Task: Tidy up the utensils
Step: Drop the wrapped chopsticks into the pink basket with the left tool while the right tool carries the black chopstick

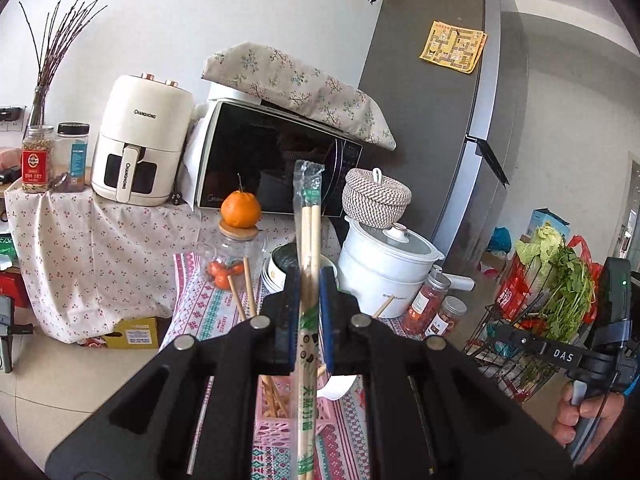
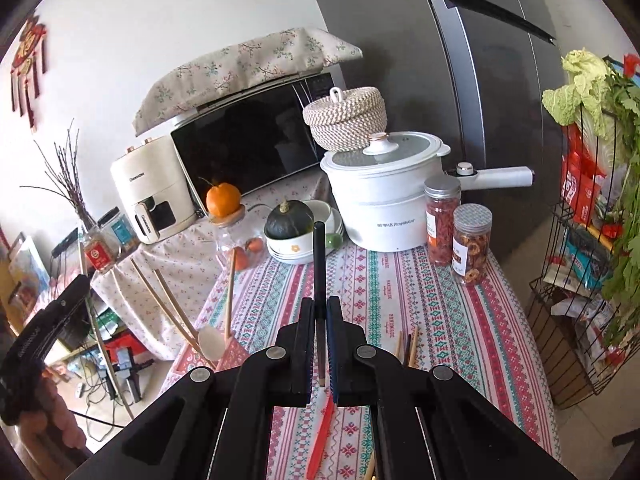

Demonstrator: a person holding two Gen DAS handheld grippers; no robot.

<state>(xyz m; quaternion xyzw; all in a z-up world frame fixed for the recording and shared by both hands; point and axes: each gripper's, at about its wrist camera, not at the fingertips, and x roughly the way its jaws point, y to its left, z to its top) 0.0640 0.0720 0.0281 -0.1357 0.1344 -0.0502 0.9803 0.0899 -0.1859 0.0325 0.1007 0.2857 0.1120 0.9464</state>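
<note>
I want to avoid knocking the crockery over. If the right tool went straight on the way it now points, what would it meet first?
Probably the stack of white bowls holding the dark green squash. The right tool is shut on a dark chopstick whose tip points at them, so the tip would likely touch first. Depth is unclear.

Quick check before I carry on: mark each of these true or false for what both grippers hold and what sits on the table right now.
1. The left gripper is shut on wrapped chopsticks. True.
2. The right gripper is open. False: it is shut on a dark chopstick.
3. An orange sits on a glass jar. True.
4. The white pot has no lid. False: its lid is on.
</note>
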